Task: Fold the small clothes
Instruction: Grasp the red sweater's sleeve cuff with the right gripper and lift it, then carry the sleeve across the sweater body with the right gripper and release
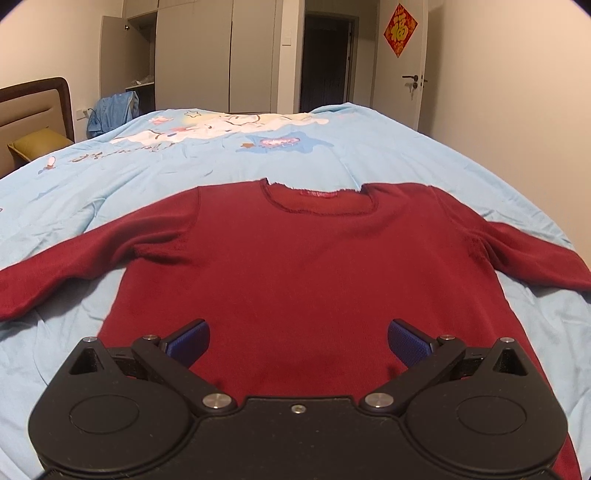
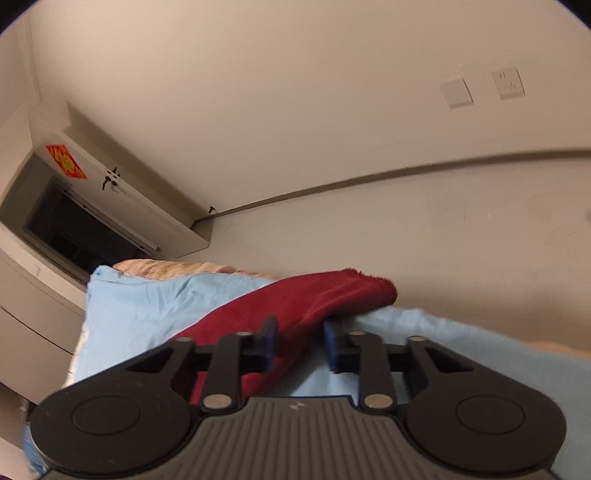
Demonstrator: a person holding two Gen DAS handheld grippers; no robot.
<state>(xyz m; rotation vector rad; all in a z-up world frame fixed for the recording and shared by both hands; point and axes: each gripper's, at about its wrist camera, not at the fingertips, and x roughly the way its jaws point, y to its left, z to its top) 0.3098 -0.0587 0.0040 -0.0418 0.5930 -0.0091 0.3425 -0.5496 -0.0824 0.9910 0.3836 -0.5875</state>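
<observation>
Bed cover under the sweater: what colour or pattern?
Light blue bed cover with a cartoon print; clearest in the left wrist view.

The left gripper [image 1: 298, 341] is level, its blue-padded fingers [image 1: 189, 341] spread wide apart. The right gripper [image 2: 300, 345] is tilted (its view rolled sideways), fingers [image 2: 269, 341] parted with a narrower gap.

A home bedroom: a wide bed under a pale blue cartoon-print quilt [image 1: 258, 155], a brown padded headboard [image 1: 35, 107], tall grey wardrobe doors [image 1: 194, 55], and a red paper door charm [image 1: 400, 30].
</observation>
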